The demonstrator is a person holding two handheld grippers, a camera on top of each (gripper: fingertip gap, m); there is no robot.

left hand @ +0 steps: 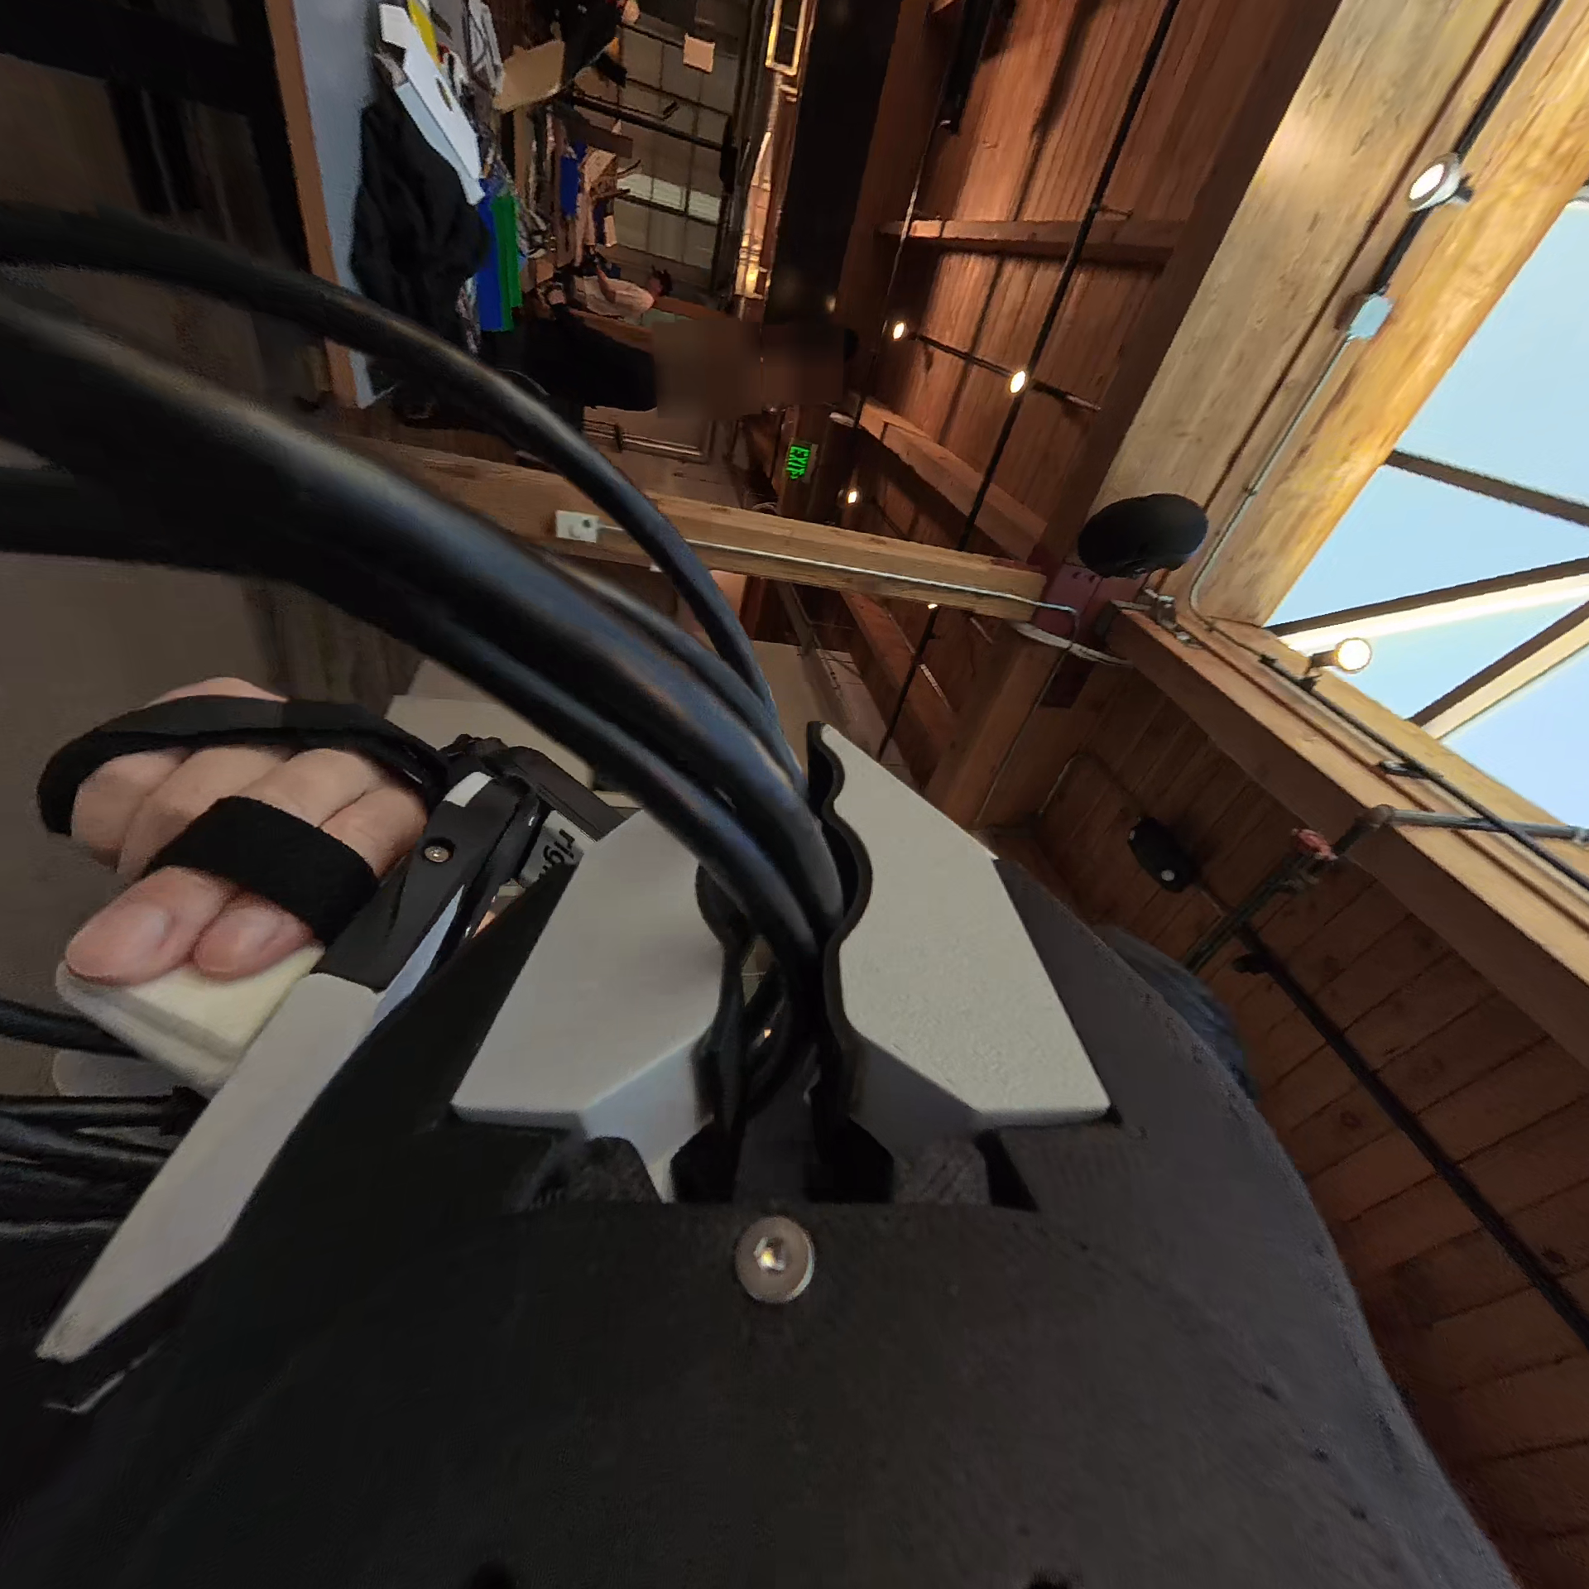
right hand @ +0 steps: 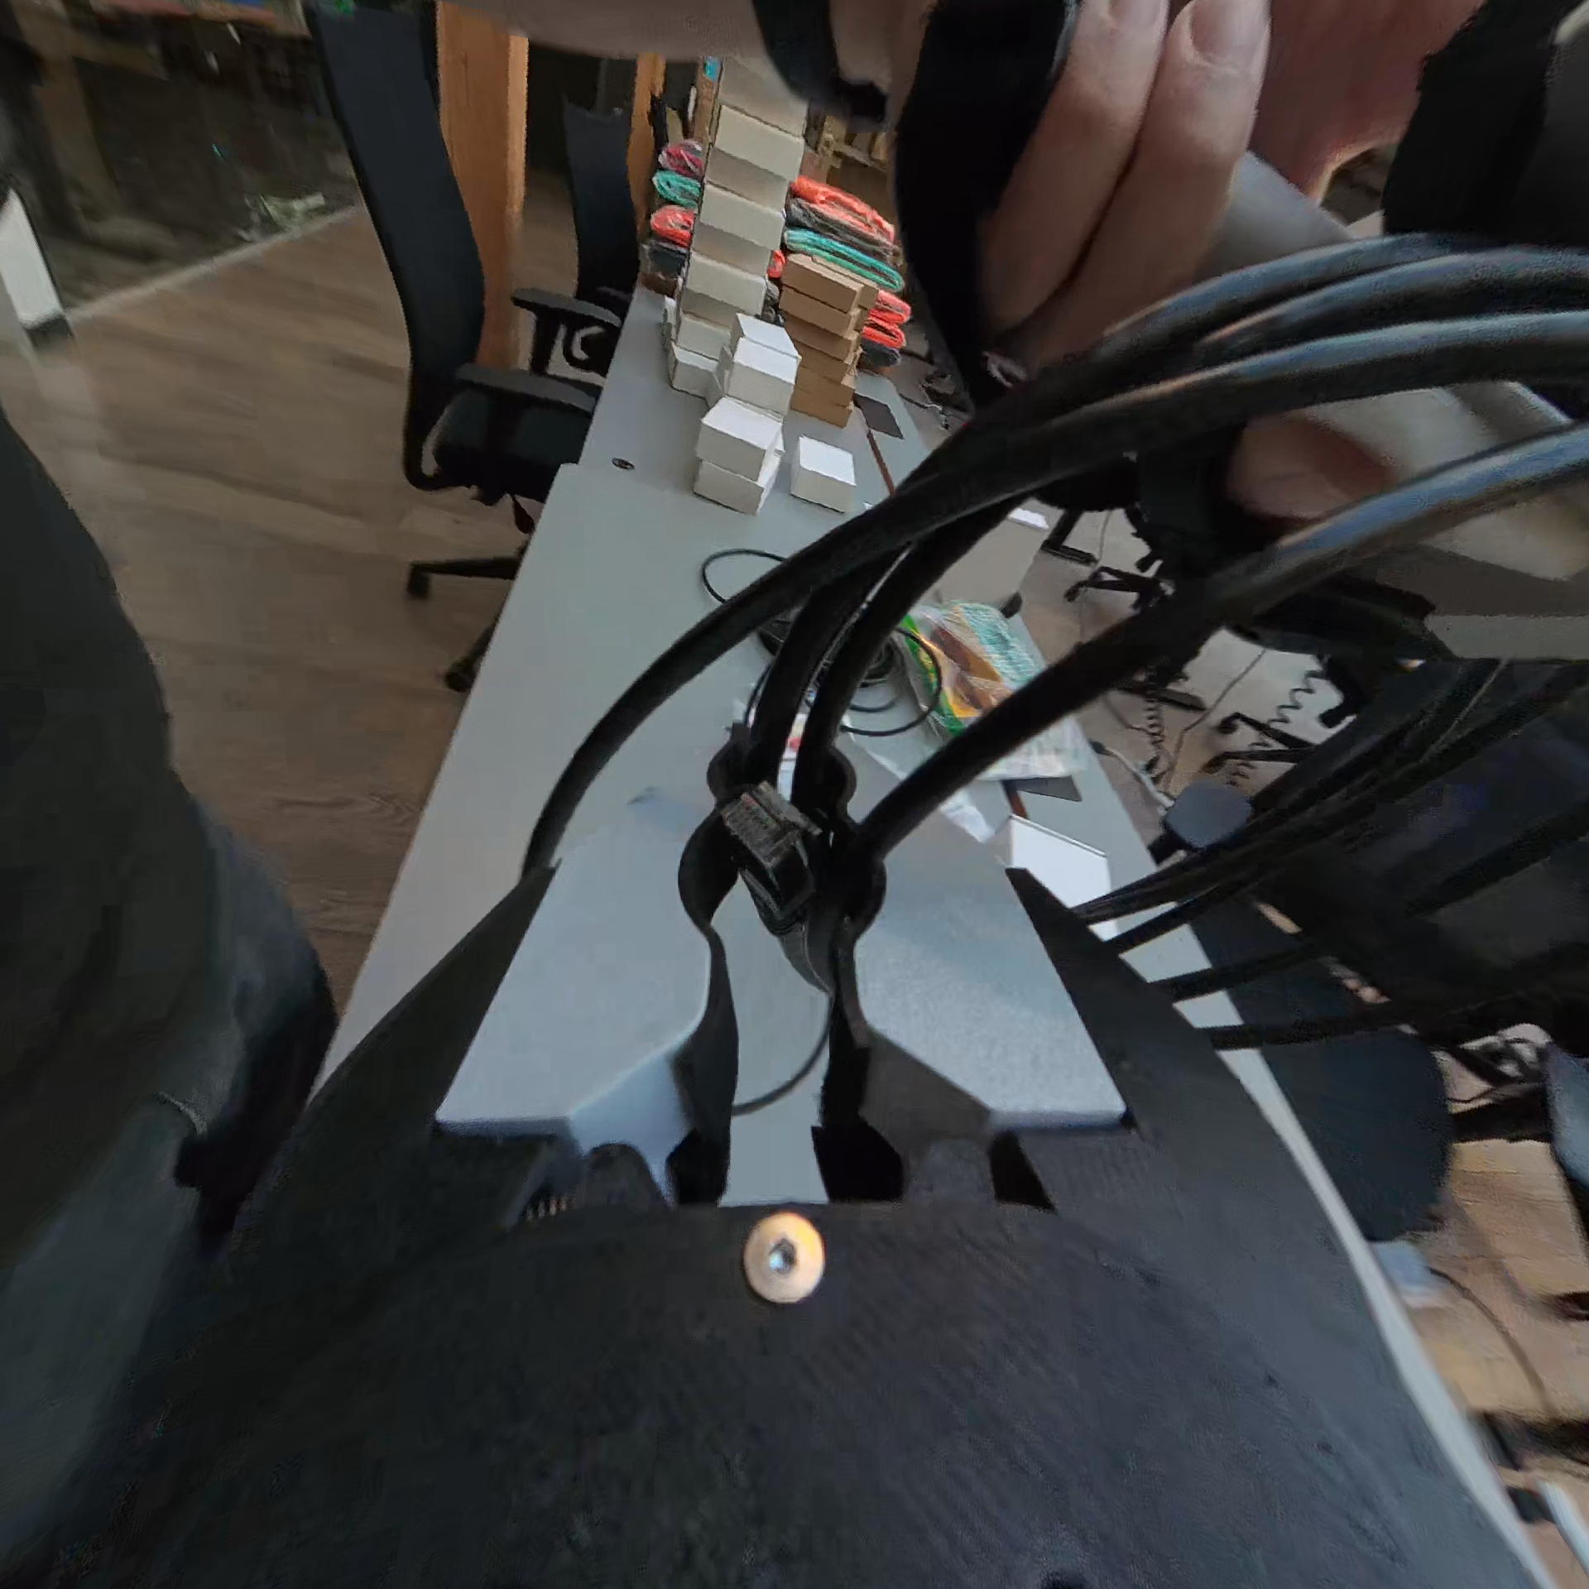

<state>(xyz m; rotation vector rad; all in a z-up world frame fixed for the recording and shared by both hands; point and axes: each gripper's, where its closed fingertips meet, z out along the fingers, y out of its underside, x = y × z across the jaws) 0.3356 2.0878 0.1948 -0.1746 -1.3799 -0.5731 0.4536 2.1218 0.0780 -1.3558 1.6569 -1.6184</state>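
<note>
A coil of black cable (left hand: 447, 550) loops in several strands between both grippers. My left gripper (left hand: 825, 860) points up toward the ceiling and is shut on several strands of it. A hand (left hand: 215, 825) with black finger straps holds the other gripper's handle (left hand: 464, 860) at the left. In the right wrist view, my right gripper (right hand: 782, 825) is shut on the black cable (right hand: 1075, 447) just behind its black plug (right hand: 761, 838), above a grey table (right hand: 602, 602). A hand (right hand: 1118, 172) on the left gripper fills the top right.
On the table stand stacks of white boxes (right hand: 739, 258), brown boxes (right hand: 825, 335), bundles of red and teal cable (right hand: 843, 232), a thin black wire (right hand: 731, 585) and plastic bags (right hand: 972, 662). Black office chairs (right hand: 464, 361) stand left of it. Wooden beams (left hand: 817, 550) and a skylight (left hand: 1505, 430) are overhead. Some 15 centimeters of space lies between my two pairs of fingers.
</note>
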